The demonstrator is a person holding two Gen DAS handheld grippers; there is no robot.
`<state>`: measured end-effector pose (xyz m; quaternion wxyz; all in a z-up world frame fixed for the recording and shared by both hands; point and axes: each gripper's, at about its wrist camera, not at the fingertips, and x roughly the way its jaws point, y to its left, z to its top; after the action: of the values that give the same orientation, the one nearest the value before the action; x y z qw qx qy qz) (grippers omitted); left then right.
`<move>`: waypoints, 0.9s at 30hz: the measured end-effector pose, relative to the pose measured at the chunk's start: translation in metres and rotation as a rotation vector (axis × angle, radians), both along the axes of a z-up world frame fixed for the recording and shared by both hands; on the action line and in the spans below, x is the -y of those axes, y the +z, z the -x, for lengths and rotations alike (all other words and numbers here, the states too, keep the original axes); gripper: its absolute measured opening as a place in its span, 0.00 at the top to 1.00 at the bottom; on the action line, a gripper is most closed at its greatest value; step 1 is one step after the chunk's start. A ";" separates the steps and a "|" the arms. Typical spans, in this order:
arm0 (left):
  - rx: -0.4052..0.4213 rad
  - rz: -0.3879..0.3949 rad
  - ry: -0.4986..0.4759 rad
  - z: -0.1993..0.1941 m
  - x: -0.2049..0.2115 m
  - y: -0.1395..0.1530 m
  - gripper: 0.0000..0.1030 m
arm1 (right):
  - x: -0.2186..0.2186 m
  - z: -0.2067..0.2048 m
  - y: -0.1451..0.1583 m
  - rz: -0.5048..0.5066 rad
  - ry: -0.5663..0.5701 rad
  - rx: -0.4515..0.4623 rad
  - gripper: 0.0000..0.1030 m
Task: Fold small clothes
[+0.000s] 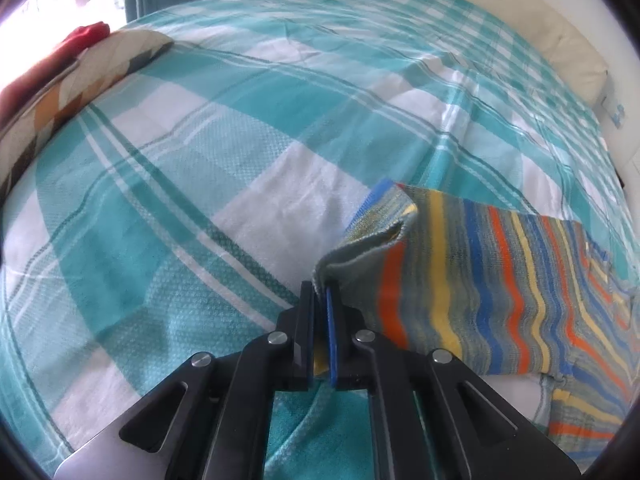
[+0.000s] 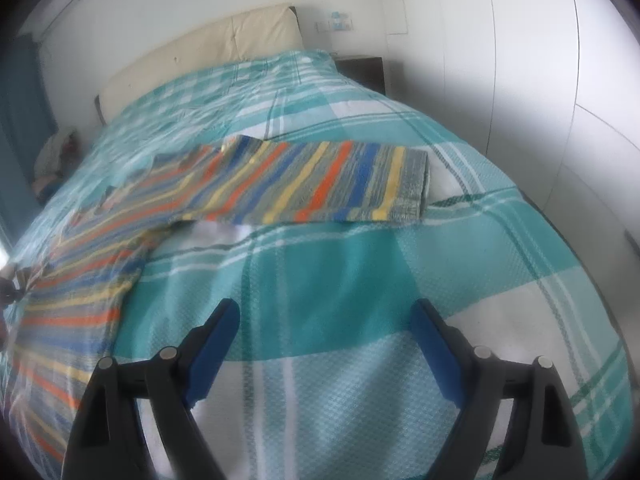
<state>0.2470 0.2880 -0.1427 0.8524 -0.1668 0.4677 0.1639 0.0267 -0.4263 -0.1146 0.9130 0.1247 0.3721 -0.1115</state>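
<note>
A striped garment in orange, blue, yellow and grey lies on the teal and white checked bed cover. My left gripper is shut on a folded edge of the garment and lifts it slightly off the cover. In the right wrist view the garment lies spread across the cover, one end folded flat at the right, the rest trailing to the lower left. My right gripper is open and empty, above the cover, short of the garment.
A patterned pillow with a red cloth behind it lies at the bed's left. A cream headboard stands at the far end. White wardrobe doors are to the right, with a dark nightstand beside the bed.
</note>
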 end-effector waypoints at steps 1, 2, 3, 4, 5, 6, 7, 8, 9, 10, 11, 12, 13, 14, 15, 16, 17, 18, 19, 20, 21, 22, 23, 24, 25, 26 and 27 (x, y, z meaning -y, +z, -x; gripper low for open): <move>0.002 -0.001 -0.006 0.001 -0.001 0.000 0.94 | -0.001 -0.001 -0.001 0.007 0.000 -0.008 0.16; 0.003 -0.008 -0.002 0.004 -0.003 0.002 0.91 | -0.002 -0.002 -0.002 0.013 0.001 -0.013 0.16; 0.007 -0.011 0.010 0.006 -0.006 0.004 0.86 | -0.003 -0.003 -0.004 0.021 0.004 -0.022 0.16; 0.010 -0.019 0.041 0.012 -0.014 0.007 0.85 | -0.004 -0.003 -0.004 0.026 0.003 -0.026 0.16; -0.004 -0.055 0.083 0.017 -0.022 0.009 0.89 | -0.004 -0.003 -0.004 0.029 0.003 -0.028 0.16; -0.017 -0.080 0.108 0.022 -0.031 0.009 0.89 | -0.004 -0.002 -0.004 0.029 0.003 -0.027 0.16; -0.027 -0.093 0.120 0.026 -0.038 0.009 0.89 | -0.004 -0.002 -0.004 0.026 0.004 -0.025 0.16; -0.044 -0.114 0.136 0.032 -0.046 0.011 0.89 | -0.003 -0.002 -0.004 0.023 0.003 -0.024 0.16; -0.058 -0.139 0.149 0.039 -0.051 0.014 0.89 | -0.003 -0.002 -0.004 0.020 0.003 -0.023 0.16; -0.059 -0.158 0.153 0.049 -0.054 0.020 0.88 | -0.003 -0.003 -0.004 0.020 0.003 -0.021 0.16; -0.046 -0.169 0.144 0.059 -0.053 0.027 0.84 | -0.004 -0.003 -0.004 0.020 0.004 -0.020 0.16; -0.020 -0.175 0.115 0.073 -0.048 0.039 0.78 | -0.004 -0.002 -0.003 0.022 0.004 -0.017 0.16; 0.001 -0.180 0.085 0.083 -0.040 0.048 0.75 | -0.005 -0.002 -0.002 0.025 0.006 -0.013 0.16; 0.020 -0.184 0.052 0.093 -0.031 0.056 0.68 | -0.006 -0.001 -0.001 0.028 0.008 -0.009 0.16; 0.043 -0.186 0.013 0.104 -0.019 0.066 0.62 | -0.008 0.000 0.001 0.033 0.012 -0.004 0.16; 0.072 -0.181 -0.049 0.119 -0.001 0.079 0.59 | -0.010 0.001 0.004 0.041 0.020 0.002 0.16; 0.096 -0.173 -0.104 0.132 0.017 0.088 0.51 | -0.015 0.002 0.008 0.054 0.037 0.002 0.16; 0.121 -0.163 -0.165 0.146 0.037 0.097 0.43 | -0.020 0.004 0.012 0.063 0.057 0.001 0.16; 0.134 -0.155 -0.207 0.155 0.052 0.102 0.39 | -0.028 0.006 0.019 0.071 0.092 0.002 0.16; 0.151 -0.140 -0.271 0.167 0.073 0.107 0.33 | -0.037 0.009 0.026 0.067 0.134 0.003 0.16; 0.165 -0.122 -0.334 0.178 0.093 0.108 0.32 | -0.048 0.012 0.032 0.043 0.183 0.000 0.16; 0.173 -0.100 -0.417 0.190 0.120 0.106 0.30 | -0.062 0.016 0.038 0.002 0.249 -0.006 0.16; 0.172 -0.088 -0.469 0.198 0.139 0.103 0.29 | -0.076 0.019 0.042 -0.030 0.309 -0.011 0.16; 0.169 -0.076 -0.528 0.206 0.160 0.096 0.29 | -0.093 0.023 0.045 -0.053 0.376 -0.021 0.16; 0.155 -0.066 -0.584 0.213 0.181 0.085 0.29 | -0.115 0.026 0.047 -0.061 0.458 -0.038 0.16; 0.132 -0.064 -0.635 0.221 0.202 0.071 0.29 | -0.133 0.029 0.046 -0.056 0.512 -0.052 0.16; 0.112 -0.071 -0.664 0.226 0.216 0.060 0.29 | -0.151 0.032 0.044 -0.047 0.563 -0.064 0.16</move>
<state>0.0212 0.0721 -0.0823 0.8889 0.0158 0.4428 -0.1161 -0.0050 -0.2755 -0.0711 0.8927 0.0342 0.4232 0.1512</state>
